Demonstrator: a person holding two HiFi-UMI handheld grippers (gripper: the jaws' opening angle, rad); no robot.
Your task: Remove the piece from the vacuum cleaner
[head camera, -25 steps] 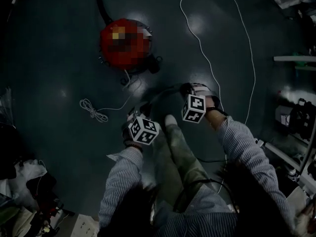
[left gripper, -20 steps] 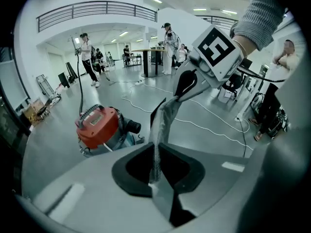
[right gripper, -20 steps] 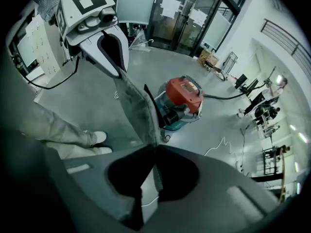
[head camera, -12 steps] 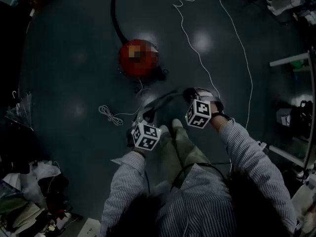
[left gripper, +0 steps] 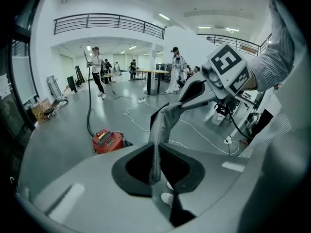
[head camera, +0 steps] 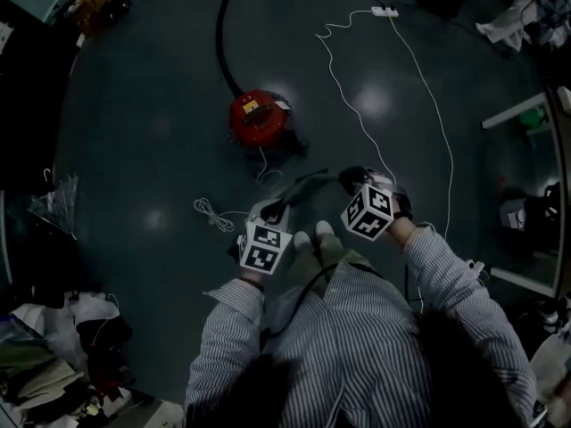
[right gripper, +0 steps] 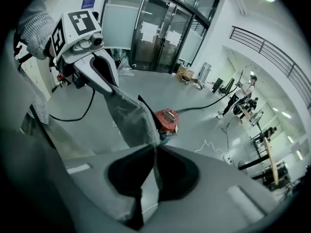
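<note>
Step in hand: the piece (left gripper: 163, 125) was judged already free of the vacuum cleaner (head camera: 259, 119); what remained was carrying it clear
Left tongs (left gripper: 156, 171): pressed together on one edge of the piece, the grey cloth-like sheet rising straight out from between the jaws
Right tongs (right gripper: 154, 166): pinching the opposite edge the same way, with no gap visible beside the sheet
Piece, location: in the air, spanning from one pair of tongs to the other, above the person's shoes
Piece vs vacuum cleaner: well apart; the red body stood on the floor (head camera: 134, 150) beyond both tongs, and its black hose (head camera: 220, 43) led away from it
Technique, judged: the sheet looked limp, so both pinches needed equal pressure; move the hands as a pair and hold the span only lightly taut, since pulling outward could slip an edge from the jaws
Hazard, judged: a white cable (head camera: 357, 105) lay on the floor near the vacuum cleaner, so a hanging corner of the piece should be carried above it
</note>
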